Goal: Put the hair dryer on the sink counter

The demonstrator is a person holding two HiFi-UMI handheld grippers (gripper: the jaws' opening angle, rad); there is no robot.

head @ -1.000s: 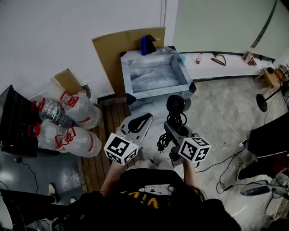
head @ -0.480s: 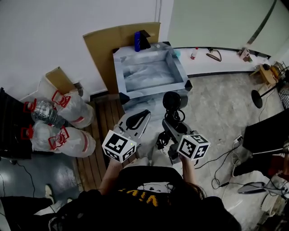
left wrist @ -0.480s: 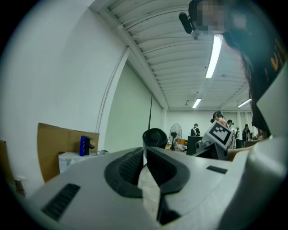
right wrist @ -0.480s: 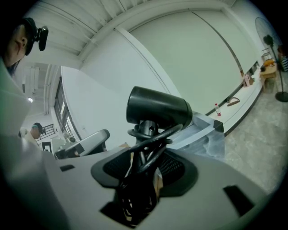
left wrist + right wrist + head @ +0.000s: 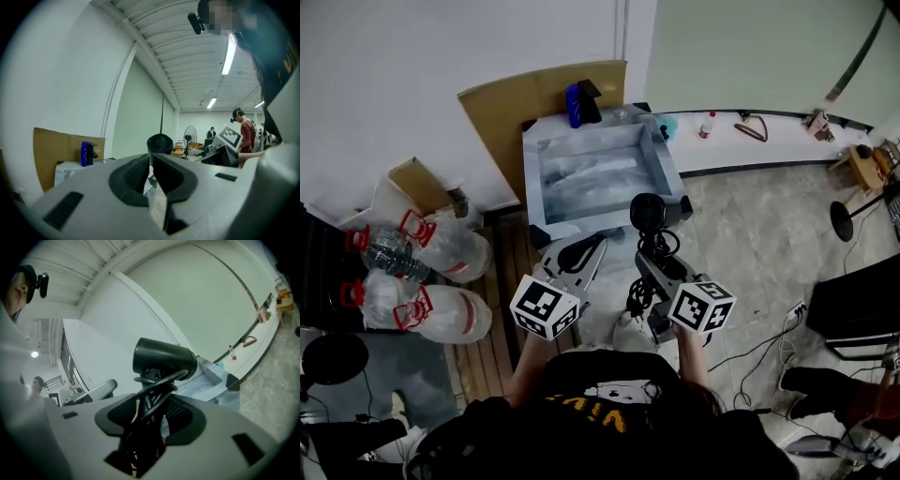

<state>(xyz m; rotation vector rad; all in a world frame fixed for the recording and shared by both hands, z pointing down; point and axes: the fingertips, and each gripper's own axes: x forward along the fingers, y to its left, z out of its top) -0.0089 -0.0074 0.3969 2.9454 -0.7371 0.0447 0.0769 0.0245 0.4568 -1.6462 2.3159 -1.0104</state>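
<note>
Short of the near edge of the sink counter (image 5: 533,183) hung the hair dryer (image 5: 649,214), its handle pinched in the right gripper (image 5: 658,255). Its loosely wound cord (image 5: 635,296) could snag that edge and twist the dryer free; the left gripper (image 5: 585,251), pressed together, held nothing.

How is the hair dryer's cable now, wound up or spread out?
Wound up: black loops of the cable lie bundled against the hair dryer, held in the right gripper.

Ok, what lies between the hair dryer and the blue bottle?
The sink basin, in the head view: hair dryer near its front, blue bottle behind it.
</note>
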